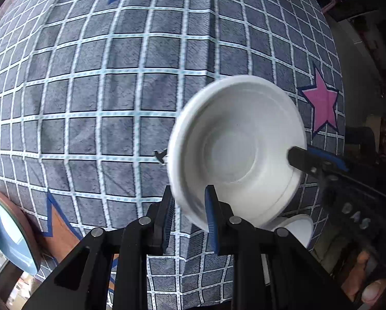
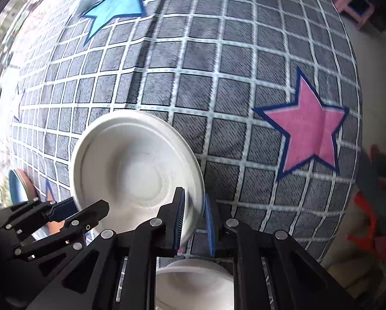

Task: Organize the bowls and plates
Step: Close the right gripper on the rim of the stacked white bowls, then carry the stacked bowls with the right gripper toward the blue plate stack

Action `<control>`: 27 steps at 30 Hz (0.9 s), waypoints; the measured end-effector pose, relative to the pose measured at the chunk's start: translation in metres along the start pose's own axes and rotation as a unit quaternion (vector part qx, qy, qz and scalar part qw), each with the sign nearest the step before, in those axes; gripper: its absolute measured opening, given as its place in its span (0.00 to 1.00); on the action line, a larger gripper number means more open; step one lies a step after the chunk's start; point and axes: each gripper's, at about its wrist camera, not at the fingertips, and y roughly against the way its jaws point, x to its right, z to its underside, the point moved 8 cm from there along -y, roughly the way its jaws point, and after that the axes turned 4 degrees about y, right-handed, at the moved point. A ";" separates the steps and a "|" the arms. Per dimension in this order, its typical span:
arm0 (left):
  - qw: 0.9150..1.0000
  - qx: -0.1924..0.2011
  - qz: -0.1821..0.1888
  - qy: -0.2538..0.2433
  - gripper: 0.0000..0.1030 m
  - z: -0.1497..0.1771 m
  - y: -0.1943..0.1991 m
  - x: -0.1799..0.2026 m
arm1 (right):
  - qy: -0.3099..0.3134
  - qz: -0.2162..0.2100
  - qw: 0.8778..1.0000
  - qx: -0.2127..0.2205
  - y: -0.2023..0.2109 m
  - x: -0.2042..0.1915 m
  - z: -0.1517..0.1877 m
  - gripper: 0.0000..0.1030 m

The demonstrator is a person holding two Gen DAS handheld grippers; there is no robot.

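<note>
Nearest to us, in the left wrist view, our left gripper [image 1: 190, 217] straddles the near rim of the white bowl [image 1: 234, 152], one blue pad outside the wall and one inside, the jaws drawn close on that edge; we read it as a pinch, though blur keeps us from seeing the outer pad press. In the right wrist view our right gripper [image 2: 195, 222] has the opposite rim of the same white bowl [image 2: 133, 170] between its pads in the same fashion, narrow and closed on the edge. So the bowl hangs between our two hands, held at two points across its width, mouth tilted toward the cameras, above the checked cloth [image 1: 115, 103] and not resting on it, as far as we can judge. Just below and behind the fingers lies a second white bowl [image 2: 193, 276], open side up. That is the relation the coming move turns on: the held bowl sits above and slightly ahead of the lower one, both hands equally near. Farther off, at the cloth's left edge, a blue plate [image 1: 9, 232] waits, well apart
</note>
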 end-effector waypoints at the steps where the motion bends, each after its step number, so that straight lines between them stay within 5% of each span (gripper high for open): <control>1: 1.000 0.003 0.004 0.005 0.27 0.001 0.005 -0.009 | -0.007 -0.010 1.000 0.002 0.002 0.004 0.001 0.17; 8: 1.000 0.008 0.010 -0.003 0.26 -0.002 0.014 -0.022 | 0.012 0.007 1.000 0.005 -0.003 0.001 0.003 0.17; 15: 1.000 0.011 -0.001 -0.017 0.23 0.003 0.003 0.012 | 0.029 0.001 0.999 0.014 -0.016 -0.028 0.005 0.17; 27: 0.998 0.037 -0.001 -0.048 0.23 0.013 0.072 0.005 | 0.024 -0.002 0.998 0.053 0.032 -0.049 0.018 0.17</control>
